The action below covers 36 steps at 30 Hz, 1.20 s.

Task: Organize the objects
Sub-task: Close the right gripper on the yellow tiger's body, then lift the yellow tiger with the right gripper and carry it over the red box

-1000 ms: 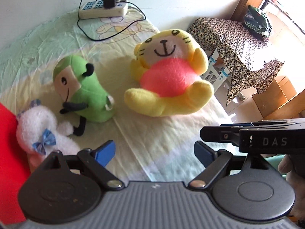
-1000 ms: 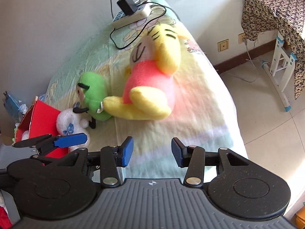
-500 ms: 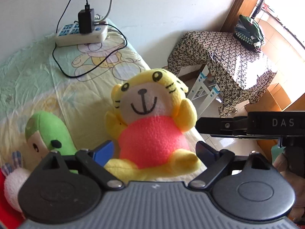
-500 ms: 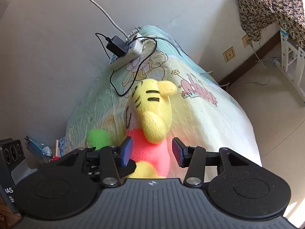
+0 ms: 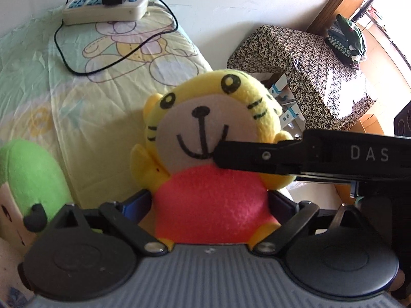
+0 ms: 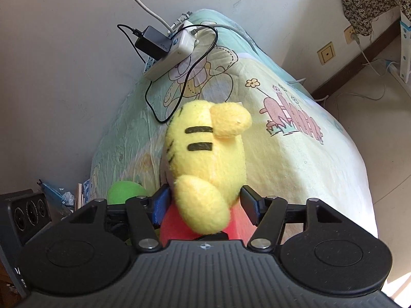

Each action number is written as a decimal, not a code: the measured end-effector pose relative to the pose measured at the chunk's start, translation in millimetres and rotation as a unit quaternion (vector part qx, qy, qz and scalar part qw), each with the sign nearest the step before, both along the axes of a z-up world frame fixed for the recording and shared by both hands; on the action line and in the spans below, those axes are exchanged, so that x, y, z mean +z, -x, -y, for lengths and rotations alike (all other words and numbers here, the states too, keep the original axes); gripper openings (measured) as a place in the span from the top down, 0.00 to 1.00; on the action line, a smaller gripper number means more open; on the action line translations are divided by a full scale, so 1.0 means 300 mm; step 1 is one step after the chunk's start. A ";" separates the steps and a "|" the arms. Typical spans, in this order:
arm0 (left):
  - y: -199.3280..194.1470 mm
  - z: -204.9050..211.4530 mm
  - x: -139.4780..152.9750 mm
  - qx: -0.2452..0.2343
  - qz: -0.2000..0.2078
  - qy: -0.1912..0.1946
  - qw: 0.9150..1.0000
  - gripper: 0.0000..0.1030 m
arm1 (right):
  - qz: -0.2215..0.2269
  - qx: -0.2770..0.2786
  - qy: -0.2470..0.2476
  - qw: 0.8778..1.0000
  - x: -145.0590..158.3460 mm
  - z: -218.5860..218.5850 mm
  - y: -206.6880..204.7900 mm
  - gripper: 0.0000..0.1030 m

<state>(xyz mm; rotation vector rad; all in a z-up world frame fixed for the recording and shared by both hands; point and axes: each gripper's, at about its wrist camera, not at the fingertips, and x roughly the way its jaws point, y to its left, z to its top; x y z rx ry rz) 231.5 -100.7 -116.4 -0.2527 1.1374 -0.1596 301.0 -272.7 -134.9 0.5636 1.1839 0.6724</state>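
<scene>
While both grippers crowd one toy, the lines below fix how it lies.
Toy: yellow tiger plush sits on the cartoon bedsheet, long axis upright, head toward 12 o'clock in both wrist views.
Left gripper: jaws apart, flanking the red belly; whether the pads touch, I cannot tell.
Right gripper: jaws apart around the plush's side, reaching in from 3 o'clock in the left view.
Nearer: both equally close, in my judgement.
Neighbour: green plush at 9 o'clock.
Writing: "DAS" on the right gripper; "65w" on the charger.
</scene>
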 end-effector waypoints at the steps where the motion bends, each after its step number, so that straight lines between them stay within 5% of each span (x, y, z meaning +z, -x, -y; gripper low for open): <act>1: -0.007 -0.004 -0.011 0.002 -0.003 -0.001 1.000 0.08 | -0.004 0.005 -0.005 1.000 -0.011 -0.012 -0.005 0.36; 15: 0.011 0.003 -0.011 -0.002 -0.004 -0.011 1.000 0.20 | 0.031 0.039 0.002 0.999 0.042 -0.052 0.052 0.43; 36: 0.295 0.102 0.057 -0.040 0.006 -0.011 0.999 0.22 | 0.043 0.057 0.030 0.997 0.130 0.013 0.329 0.43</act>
